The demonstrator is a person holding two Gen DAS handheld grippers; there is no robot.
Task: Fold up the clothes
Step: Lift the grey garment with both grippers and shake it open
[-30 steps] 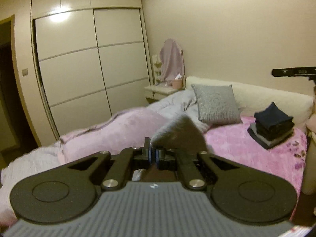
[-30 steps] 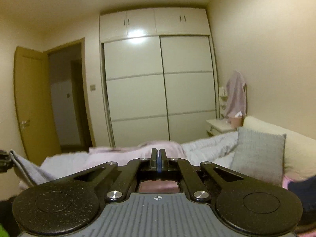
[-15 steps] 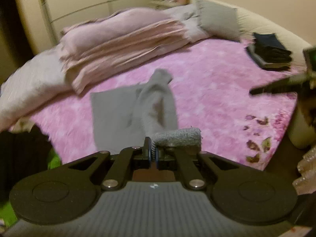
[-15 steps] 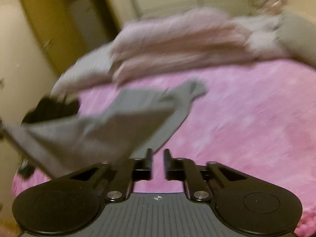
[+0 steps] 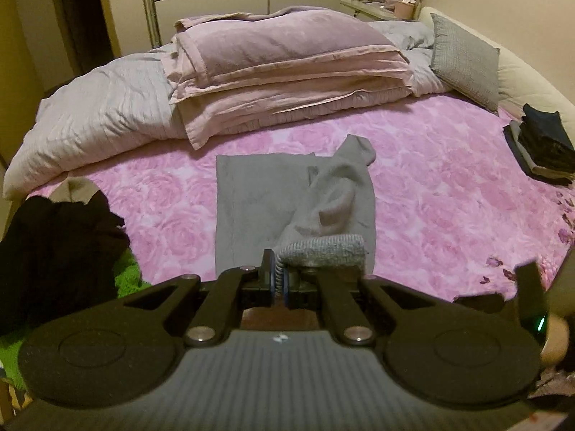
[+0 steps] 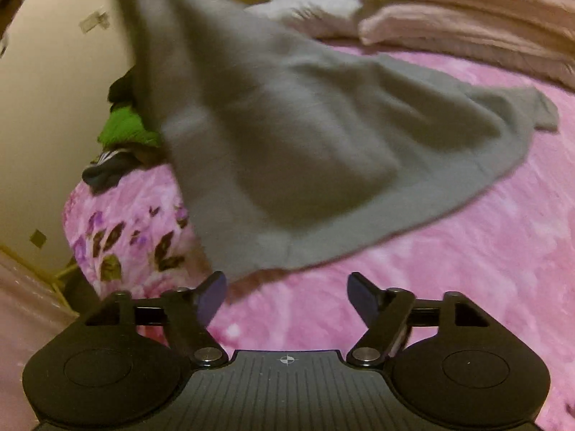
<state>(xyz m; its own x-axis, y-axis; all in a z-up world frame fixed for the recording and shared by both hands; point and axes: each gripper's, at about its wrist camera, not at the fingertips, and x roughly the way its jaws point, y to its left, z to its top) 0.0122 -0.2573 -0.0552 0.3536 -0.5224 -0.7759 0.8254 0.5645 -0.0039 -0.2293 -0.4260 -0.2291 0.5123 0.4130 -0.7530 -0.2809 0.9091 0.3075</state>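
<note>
A grey knit garment [image 5: 258, 197] lies partly spread on the pink flowered blanket [image 5: 449, 197], with one bunched part running from its far end to my left gripper. My left gripper [image 5: 278, 276] is shut on the garment's ribbed hem [image 5: 323, 251], close above the blanket's near edge. In the right wrist view the same garment [image 6: 323, 136] rises as a blurred sheet from the blanket toward the top left. My right gripper [image 6: 287, 294] is open just in front of the cloth's near edge, with nothing between its fingers [image 6: 212, 294].
A heap of dark clothes [image 5: 54, 251] over something green [image 5: 125, 273] sits at the bed's left edge. A folded dark stack [image 5: 542, 143] lies at the right. Folded pink bedding [image 5: 287, 72], a pale quilt [image 5: 97, 107] and a grey pillow [image 5: 463, 61] fill the far side.
Both grippers swung down from facing the wardrobe to the bed, bringing the grey garment onto the blanket. The right gripper went from shut to wide open.
</note>
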